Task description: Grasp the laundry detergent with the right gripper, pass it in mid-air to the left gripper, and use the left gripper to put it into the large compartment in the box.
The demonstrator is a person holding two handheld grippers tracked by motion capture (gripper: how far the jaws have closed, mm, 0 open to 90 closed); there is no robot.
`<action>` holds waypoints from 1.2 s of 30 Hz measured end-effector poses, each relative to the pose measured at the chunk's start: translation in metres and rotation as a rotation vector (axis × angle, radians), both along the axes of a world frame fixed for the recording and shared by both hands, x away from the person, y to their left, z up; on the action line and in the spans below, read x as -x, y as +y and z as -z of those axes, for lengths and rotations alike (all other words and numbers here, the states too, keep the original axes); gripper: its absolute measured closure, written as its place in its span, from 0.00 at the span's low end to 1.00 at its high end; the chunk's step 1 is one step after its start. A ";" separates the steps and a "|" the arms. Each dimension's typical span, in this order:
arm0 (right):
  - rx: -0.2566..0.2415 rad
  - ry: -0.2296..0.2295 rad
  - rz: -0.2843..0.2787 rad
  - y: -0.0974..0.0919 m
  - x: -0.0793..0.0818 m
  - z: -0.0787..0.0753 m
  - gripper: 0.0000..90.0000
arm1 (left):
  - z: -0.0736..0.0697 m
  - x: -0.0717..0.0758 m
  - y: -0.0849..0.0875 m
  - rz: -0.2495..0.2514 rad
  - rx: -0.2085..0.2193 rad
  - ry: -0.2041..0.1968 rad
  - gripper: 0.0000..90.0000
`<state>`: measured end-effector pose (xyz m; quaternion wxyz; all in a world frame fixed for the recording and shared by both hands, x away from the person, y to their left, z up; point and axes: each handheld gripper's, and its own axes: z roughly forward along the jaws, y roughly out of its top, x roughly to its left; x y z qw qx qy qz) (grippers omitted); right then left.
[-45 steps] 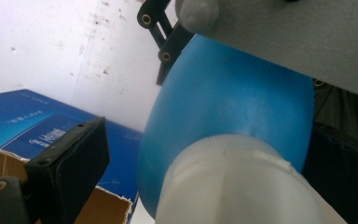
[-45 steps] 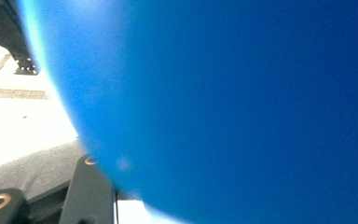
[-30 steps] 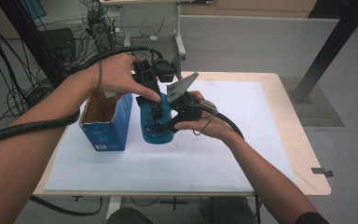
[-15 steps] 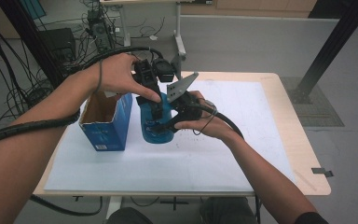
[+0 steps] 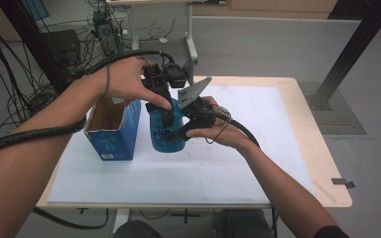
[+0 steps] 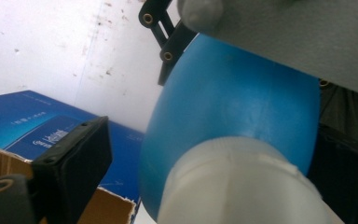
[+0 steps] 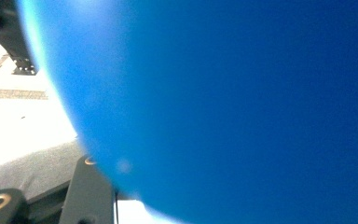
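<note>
open box (image 5: pixel 110 130) just left of bottle (image 5: pixel 164 134), white sheet (image 5: pixel 258 129) bare rightward

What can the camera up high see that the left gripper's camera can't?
High view: the left hand, the right hand, the whole table, and the right gripper clamped on the blue bottle. Left gripper view: the bottle's white cap up close, with the left gripper over it. Its jaws have just been closing, and the one in sight stands clear of the cap. Both: the bottle and the open blue box.
</note>
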<state>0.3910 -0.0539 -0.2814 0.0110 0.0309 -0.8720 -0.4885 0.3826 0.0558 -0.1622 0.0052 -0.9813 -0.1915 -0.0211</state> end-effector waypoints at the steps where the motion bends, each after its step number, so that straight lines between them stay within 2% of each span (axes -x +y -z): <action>1: 0.001 -0.002 0.000 0.000 0.000 0.000 0.48 | 0.000 0.000 0.000 0.002 -0.001 -0.009 0.10; 11: -0.007 -0.015 -0.009 0.000 0.000 0.000 0.48 | 0.003 0.001 0.000 0.017 -0.005 -0.001 0.21; 21: -0.011 -0.017 -0.019 0.000 0.001 -0.001 0.48 | 0.001 0.001 0.000 0.028 0.010 0.041 0.30; 36: -0.005 -0.017 -0.023 0.001 0.001 0.000 0.48 | 0.002 0.002 0.000 0.038 0.010 0.055 0.37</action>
